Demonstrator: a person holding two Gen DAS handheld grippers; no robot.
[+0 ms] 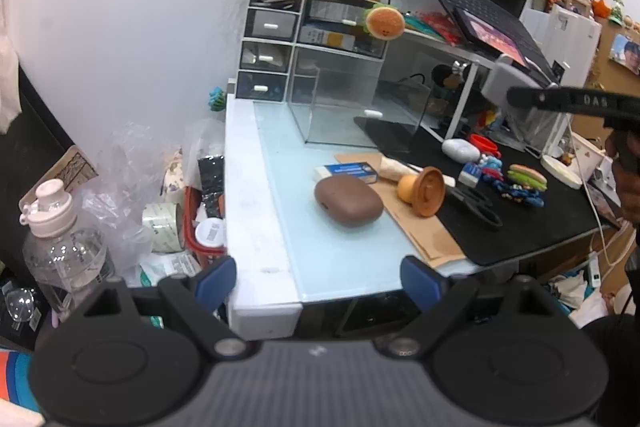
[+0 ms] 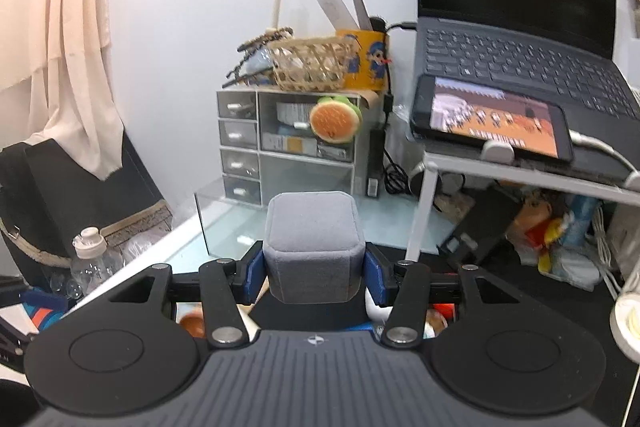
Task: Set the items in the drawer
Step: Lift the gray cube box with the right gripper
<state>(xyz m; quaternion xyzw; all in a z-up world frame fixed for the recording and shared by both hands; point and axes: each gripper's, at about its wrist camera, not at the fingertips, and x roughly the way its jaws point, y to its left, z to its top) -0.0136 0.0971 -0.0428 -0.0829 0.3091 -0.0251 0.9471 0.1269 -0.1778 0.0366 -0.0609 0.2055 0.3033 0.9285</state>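
The left gripper is hanging over the near edge of the pale glass desk, its blue-padded fingers spread wide and holding nothing. Ahead of it a rounded brown case is lying on the glass — just beside a blue-and-white eraser. Further back, the clear acrylic drawer is standing pulled out of the grey organiser. The right gripper is pinching a grey velvet box between its pads, above the desk, short of the drawer.

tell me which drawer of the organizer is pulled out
The big clear drawer at the bottom right of the organizer: it juts onto the glass desk, empty. The small left drawers and upper right ones sit flush.
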